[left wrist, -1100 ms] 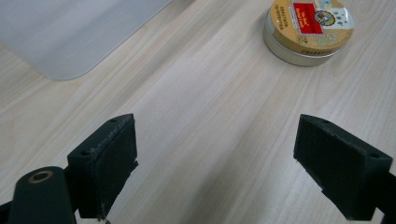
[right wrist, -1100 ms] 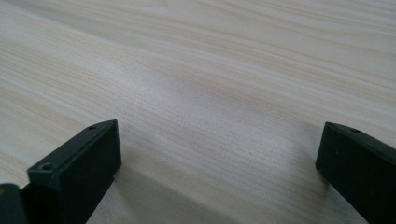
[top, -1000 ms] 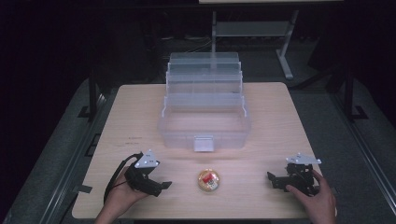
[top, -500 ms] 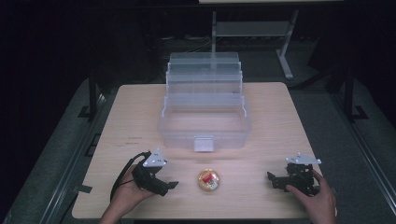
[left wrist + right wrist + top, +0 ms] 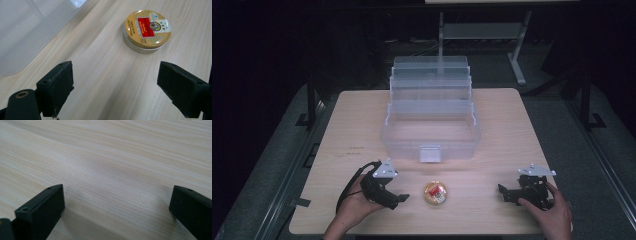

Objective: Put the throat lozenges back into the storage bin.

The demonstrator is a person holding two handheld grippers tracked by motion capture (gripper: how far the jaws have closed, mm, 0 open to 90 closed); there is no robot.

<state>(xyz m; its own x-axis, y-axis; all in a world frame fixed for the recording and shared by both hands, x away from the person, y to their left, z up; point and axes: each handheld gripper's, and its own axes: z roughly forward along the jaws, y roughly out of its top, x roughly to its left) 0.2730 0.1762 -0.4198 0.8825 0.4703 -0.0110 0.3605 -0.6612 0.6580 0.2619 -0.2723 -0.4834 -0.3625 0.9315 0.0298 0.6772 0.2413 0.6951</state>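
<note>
**Both tongs open, tin lying free on the table**

Nearest to me, at the front edge of the table [image 5: 492, 125], my left tongs [image 5: 401, 198] sit low over the wood with the jaws spread wide and nothing between them. In the left gripper view the two black pads [image 5: 56, 87] frame bare wood grain. The round tin [image 5: 435, 193] lies just ahead of them, apart from both pads, flat on the table with its gold lid and red label facing up [image 5: 147, 30].

My right tongs [image 5: 507, 192] rest near the front right corner, well apart from the tin. Their jaws are likewise parted, with plain table surface between them in the right gripper view [image 5: 117, 202]. The hand [image 5: 552, 215] holds them from behind.

The tin sits between the two tongs, nearer to the left pair.

Farther back, mid-table, stands the clear plastic box [image 5: 432, 130], its tiered trays stepped up towards the rear. A latch tab on its front wall faces the tin.
</note>
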